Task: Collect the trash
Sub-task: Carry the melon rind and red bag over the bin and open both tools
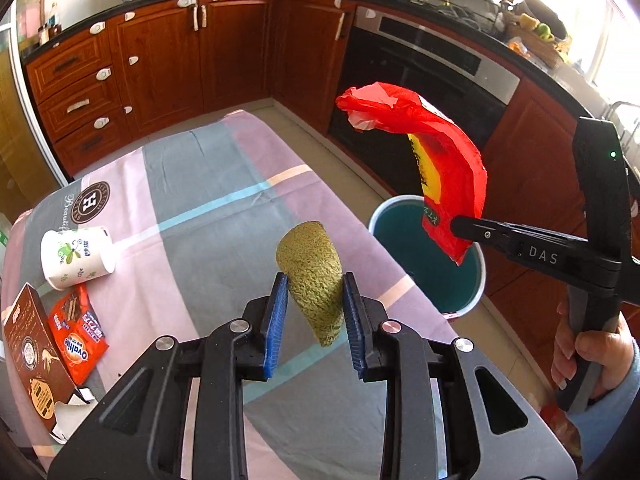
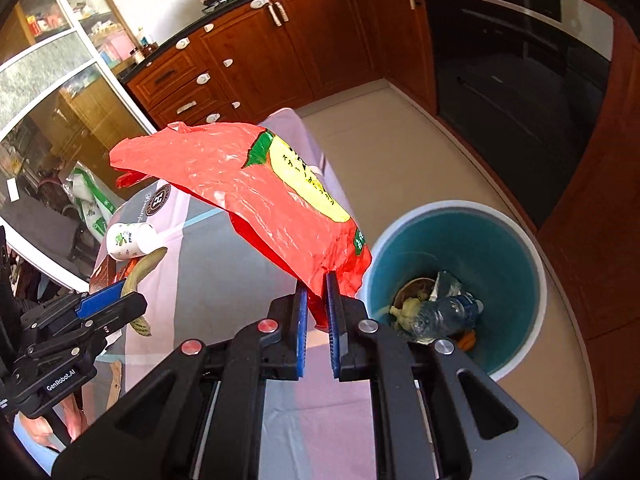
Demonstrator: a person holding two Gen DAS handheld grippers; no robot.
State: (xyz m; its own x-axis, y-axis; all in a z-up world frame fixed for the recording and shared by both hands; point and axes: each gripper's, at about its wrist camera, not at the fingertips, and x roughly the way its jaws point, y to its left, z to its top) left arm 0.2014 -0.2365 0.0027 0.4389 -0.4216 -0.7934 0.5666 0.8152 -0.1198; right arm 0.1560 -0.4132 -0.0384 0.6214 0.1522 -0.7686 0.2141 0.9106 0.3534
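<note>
The right hand-held gripper [image 2: 317,292] pinches a red bag [image 2: 256,184] just beside the bin [image 2: 536,264], off the desk's [image 1: 224,184] edge; the left hand-held gripper [image 1: 315,296] squeezes a green peel [image 1: 316,276], farther away.

The bag [image 2: 256,200] is red with a yellow, green-edged patch. The bin [image 2: 516,248] is teal inside, white-rimmed. The cloth [image 1: 208,184] has pink and grey blocks with pale stripes. Cabinets [image 1: 236,48] are reddish-brown.
</note>
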